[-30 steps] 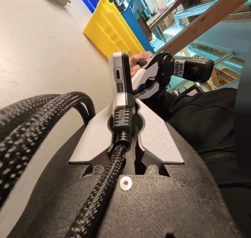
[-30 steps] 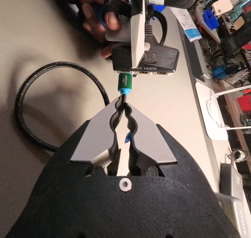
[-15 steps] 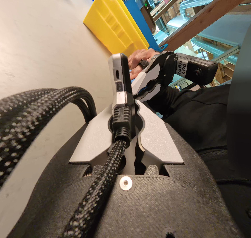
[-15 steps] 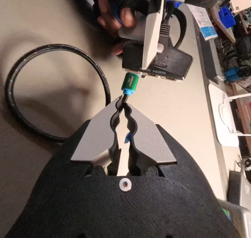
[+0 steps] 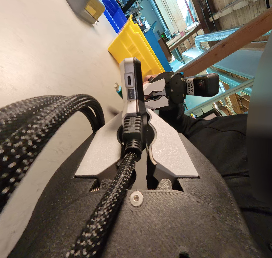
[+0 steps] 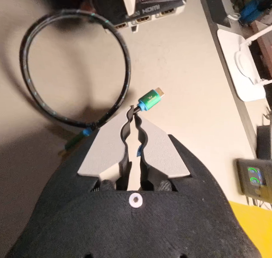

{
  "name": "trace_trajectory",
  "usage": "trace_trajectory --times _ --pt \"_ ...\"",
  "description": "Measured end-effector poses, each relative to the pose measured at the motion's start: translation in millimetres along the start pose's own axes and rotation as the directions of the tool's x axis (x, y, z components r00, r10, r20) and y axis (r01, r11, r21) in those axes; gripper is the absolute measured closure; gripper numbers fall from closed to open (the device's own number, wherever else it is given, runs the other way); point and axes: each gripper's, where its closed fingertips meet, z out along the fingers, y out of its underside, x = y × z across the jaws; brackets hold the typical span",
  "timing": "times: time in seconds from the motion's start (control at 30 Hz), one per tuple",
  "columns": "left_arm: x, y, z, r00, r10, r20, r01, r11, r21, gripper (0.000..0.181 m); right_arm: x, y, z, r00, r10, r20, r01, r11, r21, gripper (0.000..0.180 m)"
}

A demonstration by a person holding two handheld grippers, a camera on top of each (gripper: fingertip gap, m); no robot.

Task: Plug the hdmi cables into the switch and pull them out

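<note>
A pale beige table [image 6: 169, 62] fills both views. In the left wrist view, a yellow bin [image 5: 136, 50] stands at the table's far edge, with a blue bin [image 5: 111, 13] behind it and a grey box [image 5: 83, 3] nearby.

The left gripper [image 5: 136, 114] has its fingers closed on a black switch box [image 5: 132, 87] with a silver edge, held upright above the table. A thick black braided cable [image 5: 48, 111] runs from the box's near end between the fingers and loops off to the left. A small label and a small port sit on the box's silver side; printed white lettering also marks its black face in the right wrist view, where three sockets in its front edge all stand empty [image 6: 141, 19].

The right gripper [image 6: 134, 111] pinches a thin black cable [image 6: 73, 68] just behind its green plug [image 6: 150, 99], which has a blue collar, printed lettering and a bare gold tip. The plug is out of the box, well apart from the sockets and pointing up to the right. The cable coils in a ring on the table; its other green plug [image 6: 73, 142] lies beside the gripper.

A white tag with printing wraps the camera on the right gripper.
</note>
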Motion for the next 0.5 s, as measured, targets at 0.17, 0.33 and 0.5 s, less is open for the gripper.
trace_trajectory --times 0.17,0.33,0.5 --pt "-6.2 -9.5 -5.5 0.999 -0.018 0.04 0.015 0.997 0.074 0.159 23.9 4.2 -12.0 0.977 0.188 -0.099 -0.189 0.982 0.002 0.161" --pt "-6.0 -3.5 -0.6 0.998 0.007 0.065 -0.01 0.999 0.043 0.159 17.3 4.5 -22.1 0.905 0.424 -0.044 -0.424 0.906 0.012 0.132" --pt "-7.1 -2.1 0.5 0.997 0.016 0.08 -0.019 0.999 0.037 0.159 -8.5 37.3 -5.8 0.869 0.491 -0.067 -0.494 0.849 -0.189 0.125"
